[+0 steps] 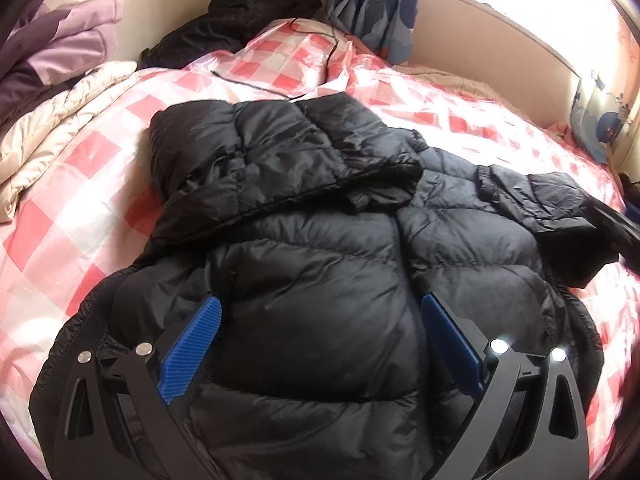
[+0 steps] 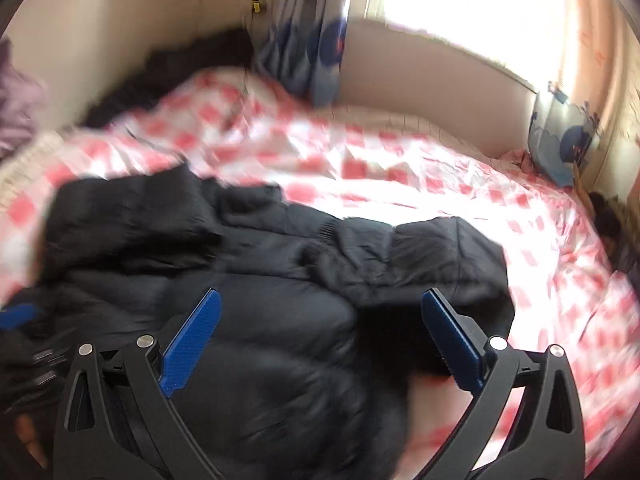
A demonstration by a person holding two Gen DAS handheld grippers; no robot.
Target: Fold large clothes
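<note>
Bed (image 1: 100, 152): checked cover served as the folding surface.
Black puffer jacket (image 1: 320, 248): lay spread across it, sleeve (image 1: 532, 196) drawn inward.
Left gripper (image 1: 320, 320): wide apart, empty, above the hem.
Right gripper (image 2: 320, 312): likewise agape, holding nothing; view blurred.

jacket (image 1: 304, 264): black quilted puffer cloth, showing a soft sheen, lying wrinkled under and ahead of both tongs
left tongs (image 1: 320, 320): matt black plastic arms, looking smooth; shiny metal rivets catching light
left pads (image 1: 192, 350): blue, finely ribbed, looking rubbery
right tongs (image 2: 320, 316): matt black plastic arms with the same blue textured pads (image 2: 194, 342)
bedcover (image 1: 100, 184): glossy pink-and-white checked cloth, creasing around the jacket
quilt (image 1: 48, 128): cream stitched cloth, faintly shining, far left of the left tongs
curtain (image 1: 380, 12): thin patterned cloth, blue and white, hanging beyond the jacket
</note>
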